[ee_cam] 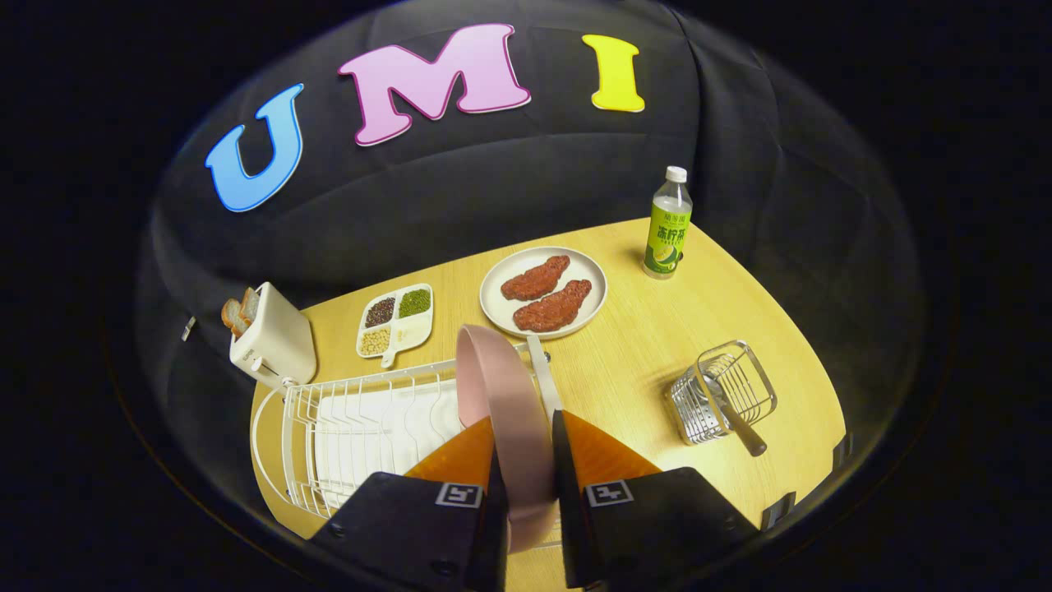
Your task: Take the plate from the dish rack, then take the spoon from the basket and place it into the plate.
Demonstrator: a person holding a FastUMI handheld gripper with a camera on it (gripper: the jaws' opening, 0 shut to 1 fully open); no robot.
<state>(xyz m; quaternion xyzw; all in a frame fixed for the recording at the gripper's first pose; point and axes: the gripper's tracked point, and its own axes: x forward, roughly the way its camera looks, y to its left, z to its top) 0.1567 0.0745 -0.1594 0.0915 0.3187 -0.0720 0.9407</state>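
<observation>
A pink plate stands on edge between my two fingers, and my gripper is shut on its rim. The plate rises over the right end of the white wire dish rack; I cannot tell whether it still rests in the rack. To the right on the wooden table sits a small wire basket. A spoon leans in it, its dark handle sticking out toward me.
Beyond the rack lie a divided tray of beans and a white plate with two pieces of meat. A toaster with bread stands at the rack's far left corner. A drink bottle stands at the table's far side.
</observation>
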